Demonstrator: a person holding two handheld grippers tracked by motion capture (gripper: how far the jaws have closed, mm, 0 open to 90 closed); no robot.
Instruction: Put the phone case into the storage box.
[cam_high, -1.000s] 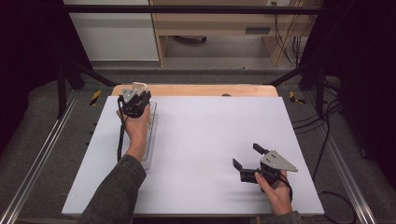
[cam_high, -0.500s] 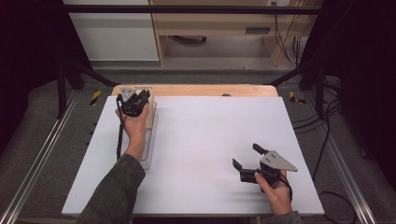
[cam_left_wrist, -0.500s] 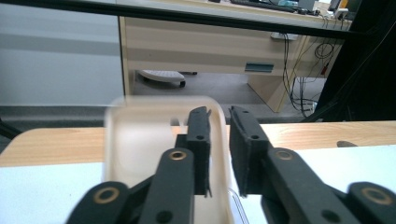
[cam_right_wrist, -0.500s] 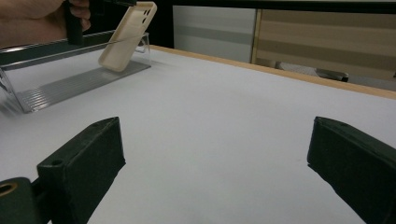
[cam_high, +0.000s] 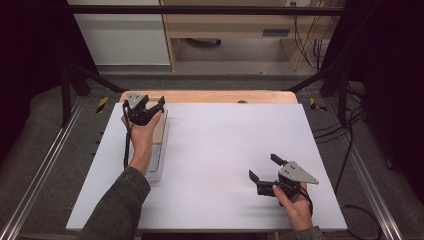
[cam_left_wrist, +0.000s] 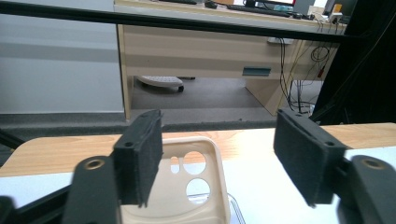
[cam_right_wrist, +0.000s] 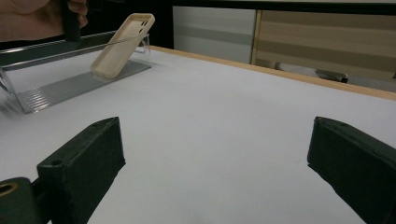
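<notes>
Jaws of the left gripper (cam_high: 150, 106) have just been opening, releasing the phone case (cam_left_wrist: 187, 186) on its stand (cam_right_wrist: 70, 84); the right gripper (cam_high: 261, 170) rests open. Next, withdraw carefully.

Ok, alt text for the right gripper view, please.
A beige phone case leans tilted in a clear ribbed stand at the far left of a white table. The right gripper looks across the table with its two black jaws wide apart, nothing between them.

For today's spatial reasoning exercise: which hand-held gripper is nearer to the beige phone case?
Left. The left hand-held gripper sits right above the beige phone case, jaws open around nothing. The right hand-held gripper rests far across the table.
</notes>
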